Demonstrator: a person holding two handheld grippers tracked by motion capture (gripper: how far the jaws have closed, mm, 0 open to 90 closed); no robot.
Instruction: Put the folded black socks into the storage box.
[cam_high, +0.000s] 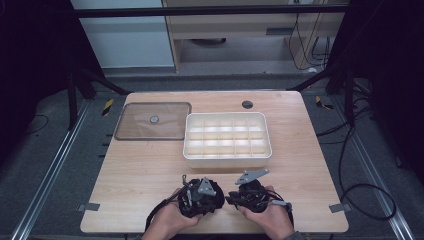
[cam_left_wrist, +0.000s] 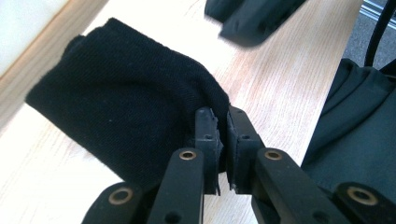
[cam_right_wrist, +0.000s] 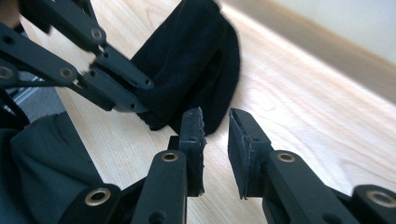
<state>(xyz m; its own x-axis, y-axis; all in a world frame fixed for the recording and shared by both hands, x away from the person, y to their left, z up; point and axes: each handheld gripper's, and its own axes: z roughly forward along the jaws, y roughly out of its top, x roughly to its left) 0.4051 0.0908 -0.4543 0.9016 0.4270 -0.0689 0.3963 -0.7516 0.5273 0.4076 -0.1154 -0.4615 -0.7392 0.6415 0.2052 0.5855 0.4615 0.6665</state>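
Black knit cloth (cam_left_wrist: 121, 102), sock-like, sits pinched at one edge in our left tool (cam_left_wrist: 223, 135), whose jaws are nearly closed on the fabric. It hangs just over the near part of the table (cam_high: 150, 170), between our two hands. Our right tool (cam_right_wrist: 217, 140) stands narrowly parted, gripping nothing, its tips close to the cloth's lower edge.

Step in hand, as we judge it: gathering or folding the cloth before it goes into the white divided box (cam_high: 227, 140). Next move likely calls for the right tool to close on a free edge without tugging the cloth from the left grip.

Table is pale wood grain, with a clear lid (cam_high: 153, 121) lying flat left of the box, just beside it. Room beyond is dim: dark floor, metal rails, loose cables to the right.
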